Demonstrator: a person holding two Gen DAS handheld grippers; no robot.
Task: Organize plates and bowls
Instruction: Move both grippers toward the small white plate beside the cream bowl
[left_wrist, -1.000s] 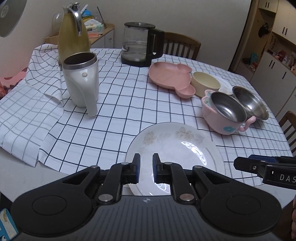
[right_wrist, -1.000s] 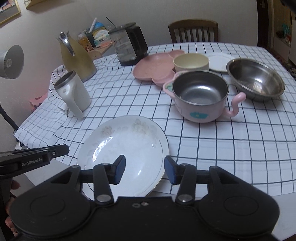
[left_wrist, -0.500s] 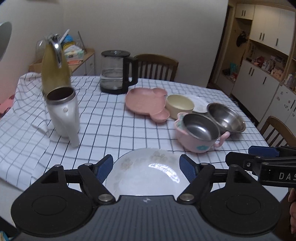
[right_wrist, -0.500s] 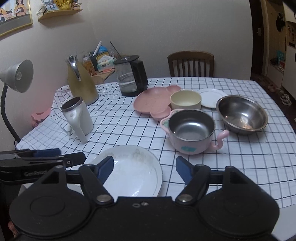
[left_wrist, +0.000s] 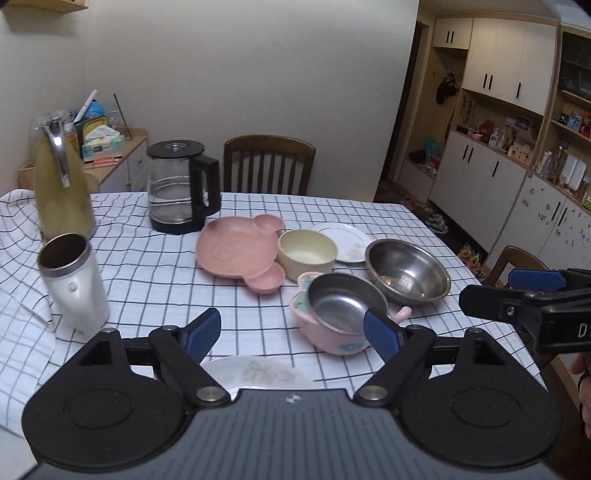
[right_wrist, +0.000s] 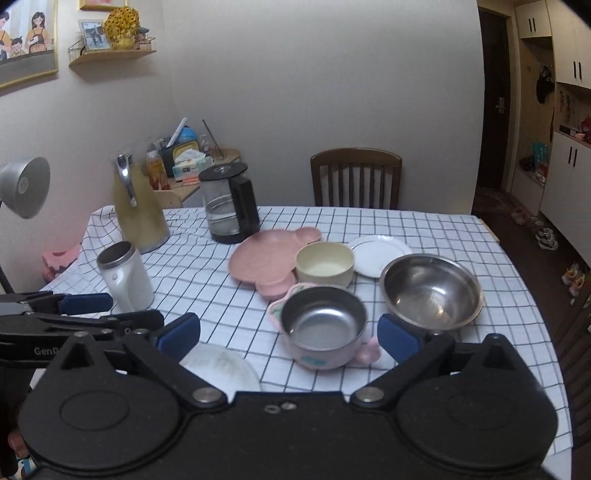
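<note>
- Checked white cloth covers the whole desk (right_wrist: 424, 229), and all the dishes sit on it in a loose cluster. I'm using the pink two-handled bowl (right_wrist: 323, 326) as the landmark, since it's the closest thing dead ahead of both claws.
- Steel bowl (right_wrist: 432, 291), the widest of the bowls, sits just right of the landmark and a touch further back, rims nearly touching. Shiny, empty, shallow sloped sides.
- Pink bear-shaped plate (right_wrist: 266, 258) is behind and left of the landmark, lying flat, with its small ear compartment reaching toward the pink bowl.
- White floral plate (left_wrist: 255, 371) lies flat in front of and left of the landmark, at the near desk edge, mostly hidden under the claw bodies in both views.
- The landmark itself: pink outside, steel liner, empty, blue sticker on the near side.
- Cream bowl (right_wrist: 325, 264) stands right behind the landmark; a small white plate (right_wrist: 380, 253) lies behind and right.
- Left claw (left_wrist: 291, 334): pads have just been spreading and now stand wide with nothing between them. Landmark is ahead and slightly right of it.
- Right claw (right_wrist: 288, 338): also just been opening, now wide and empty, and the landmark sits square in its gap, further out. My guess is the right one has the straighter line to it.
</note>
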